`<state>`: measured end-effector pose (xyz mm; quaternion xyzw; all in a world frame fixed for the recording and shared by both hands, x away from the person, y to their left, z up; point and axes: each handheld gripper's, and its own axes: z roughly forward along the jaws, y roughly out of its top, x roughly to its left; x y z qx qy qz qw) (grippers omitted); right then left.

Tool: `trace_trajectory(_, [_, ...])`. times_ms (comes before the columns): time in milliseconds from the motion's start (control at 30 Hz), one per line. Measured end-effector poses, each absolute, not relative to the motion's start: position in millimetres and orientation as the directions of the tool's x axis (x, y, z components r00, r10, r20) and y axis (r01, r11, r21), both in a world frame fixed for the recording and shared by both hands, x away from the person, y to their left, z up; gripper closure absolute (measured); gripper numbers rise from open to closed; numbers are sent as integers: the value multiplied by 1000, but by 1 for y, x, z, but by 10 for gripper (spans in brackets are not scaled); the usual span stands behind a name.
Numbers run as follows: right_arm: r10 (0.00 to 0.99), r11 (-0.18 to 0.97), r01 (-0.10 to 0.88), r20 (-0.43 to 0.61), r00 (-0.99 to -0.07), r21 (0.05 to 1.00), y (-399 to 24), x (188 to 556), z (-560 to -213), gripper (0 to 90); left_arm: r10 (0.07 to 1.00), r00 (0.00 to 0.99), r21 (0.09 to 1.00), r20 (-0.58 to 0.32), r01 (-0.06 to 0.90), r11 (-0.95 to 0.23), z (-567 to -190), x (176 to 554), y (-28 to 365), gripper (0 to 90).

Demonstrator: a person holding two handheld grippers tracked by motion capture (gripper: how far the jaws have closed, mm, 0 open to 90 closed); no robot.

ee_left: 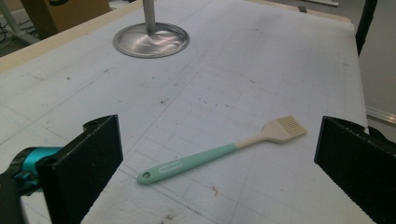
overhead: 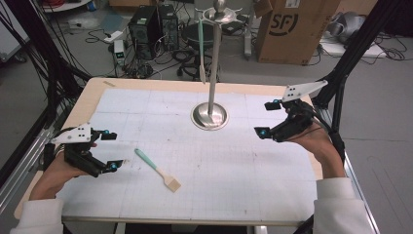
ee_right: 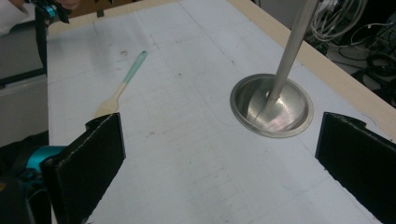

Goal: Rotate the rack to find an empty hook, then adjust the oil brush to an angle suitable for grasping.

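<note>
Near left: my left hand-held gripper (overhead: 108,151) hovers just above the desk (overhead: 146,83), its two black ribbed jaws spread wide with nothing between them. The jaw faces are flat, matte blocks with fine grooves; teal fittings sit at their roots, and a grey three-cornered plate rides on top.

Just right of it, the pastry brush (overhead: 157,169) lies flat on the white gridded mat (overhead: 253,180), apart from both grippers. It has a slim, smooth mint-green handle with a small hanging hole at the far-left end, which fades into a cream neck and a flat, comb-like head of cream bristles pointing near-right. The mat is paper-thin, ruled in fine squares, scuffed and speckled with small dark marks; the desk edge beneath shows pale wood.

Mid-right: my right hand-held gripper (overhead: 267,118) is held above the mat, jaws spread as wide as they go, empty.

Farther, at centre: the stand (overhead: 210,116), a round dished base of brushed steel with a straight polished pole rising from it. Near its top a second utensil (overhead: 201,48) with a mint handle hangs down beside the pole.
</note>
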<state>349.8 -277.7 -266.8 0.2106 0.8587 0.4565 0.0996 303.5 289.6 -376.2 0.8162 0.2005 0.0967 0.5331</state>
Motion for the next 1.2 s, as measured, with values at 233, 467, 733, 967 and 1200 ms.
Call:
trace_trajectory(233, [477, 455, 264, 18, -878, 851, -289, 332, -290, 1, 430, 901, 907, -53, 224, -357, -376, 302, 288, 17])
trace_trajectory(467, [503, 449, 306, 45, -863, 840, -300, 323, -326, 1, 432, 901, 907, -50, 222, -357, -376, 302, 289, 16])
trace_trajectory(733, [505, 408, 319, 80, -859, 855, -306, 319, -352, 1, 437, 899, 903, -39, 219, -370, -376, 300, 288, 17])
trace_trajectory(967, [505, 401, 308, 73, -860, 863, -308, 313, -349, 1, 458, 889, 897, -20, 219, -384, -376, 300, 284, 17])
trace_trajectory(1200, [527, 374, 306, 71, -847, 876, -321, 298, -344, 1, 450, 893, 894, 4, 198, -401, -368, 302, 279, 17])
